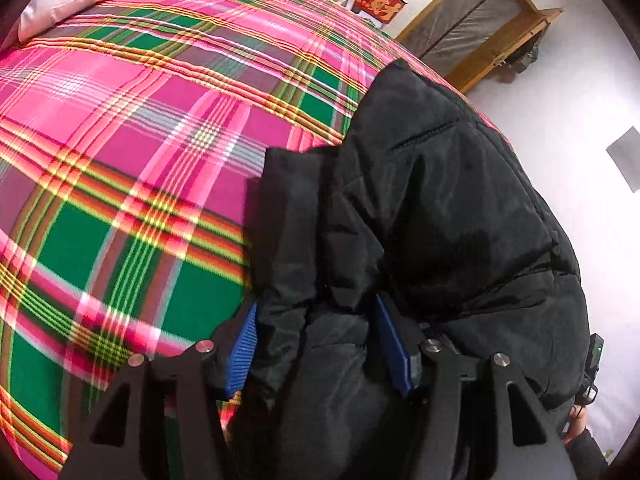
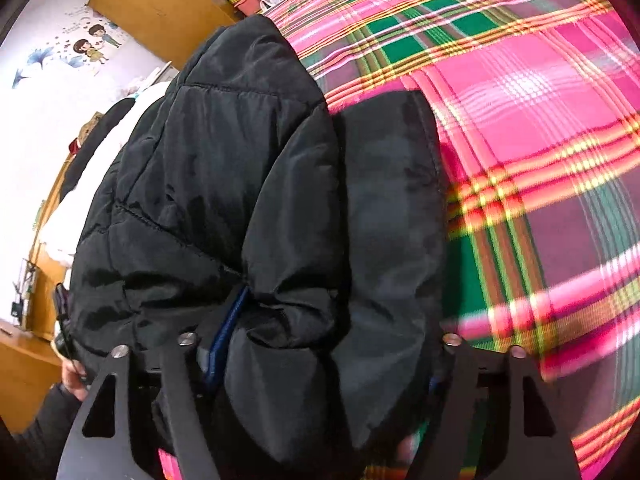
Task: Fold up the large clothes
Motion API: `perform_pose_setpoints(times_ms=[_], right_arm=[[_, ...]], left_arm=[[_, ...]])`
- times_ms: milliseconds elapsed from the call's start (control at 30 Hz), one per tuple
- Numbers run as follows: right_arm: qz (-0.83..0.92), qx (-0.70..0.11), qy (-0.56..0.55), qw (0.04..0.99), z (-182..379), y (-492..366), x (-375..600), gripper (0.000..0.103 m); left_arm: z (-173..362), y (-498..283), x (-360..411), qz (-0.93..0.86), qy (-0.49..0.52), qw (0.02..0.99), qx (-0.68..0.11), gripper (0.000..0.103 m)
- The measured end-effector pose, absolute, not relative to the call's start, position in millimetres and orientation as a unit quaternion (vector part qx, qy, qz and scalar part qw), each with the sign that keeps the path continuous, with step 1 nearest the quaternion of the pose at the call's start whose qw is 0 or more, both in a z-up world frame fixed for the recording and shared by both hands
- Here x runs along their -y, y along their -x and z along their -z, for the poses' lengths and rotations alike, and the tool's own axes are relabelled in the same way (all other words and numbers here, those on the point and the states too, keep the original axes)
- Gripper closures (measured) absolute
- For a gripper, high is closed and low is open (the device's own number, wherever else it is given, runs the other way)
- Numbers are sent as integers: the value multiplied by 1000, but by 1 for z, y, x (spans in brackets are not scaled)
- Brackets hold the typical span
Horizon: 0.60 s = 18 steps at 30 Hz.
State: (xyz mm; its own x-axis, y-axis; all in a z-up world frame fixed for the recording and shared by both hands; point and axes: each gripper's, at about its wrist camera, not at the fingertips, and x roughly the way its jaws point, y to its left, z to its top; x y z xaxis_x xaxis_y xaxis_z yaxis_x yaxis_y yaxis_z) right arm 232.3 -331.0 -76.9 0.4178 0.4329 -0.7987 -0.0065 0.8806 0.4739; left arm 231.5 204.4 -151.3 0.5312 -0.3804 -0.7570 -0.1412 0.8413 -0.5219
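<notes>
Grip: while both hands bore down, the left gripper [image 1: 318,344] and right gripper [image 2: 332,344] each clamped a thick bunch of the black quilted puffer jacket [image 1: 440,200]
Place: jacket lay ahead on the pink-and-green plaid bedspread [image 1: 140,160]
Axis: running away from both grippers, equally near

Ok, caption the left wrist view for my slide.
Left gripper clamps a bunched fold of the black puffer jacket over a pink-and-green plaid bedspread.

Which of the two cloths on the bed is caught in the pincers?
The black padded jacket, bunched between both pairs of fingers; the pink plaid bedspread lies flat, untouched.
</notes>
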Motion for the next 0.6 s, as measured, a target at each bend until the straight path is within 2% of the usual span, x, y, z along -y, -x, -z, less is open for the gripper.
perform_pose_setpoints(times_ms=[267,600], right_arm=[[-139,-526,-210,813,80,-250,336,39],[-129,-527,-212,813,75,-248,325,44]], left_arm=[[158,-259,-209,105,283,819,-487,41],[158,-257,-209,108,279,823,-483,42]])
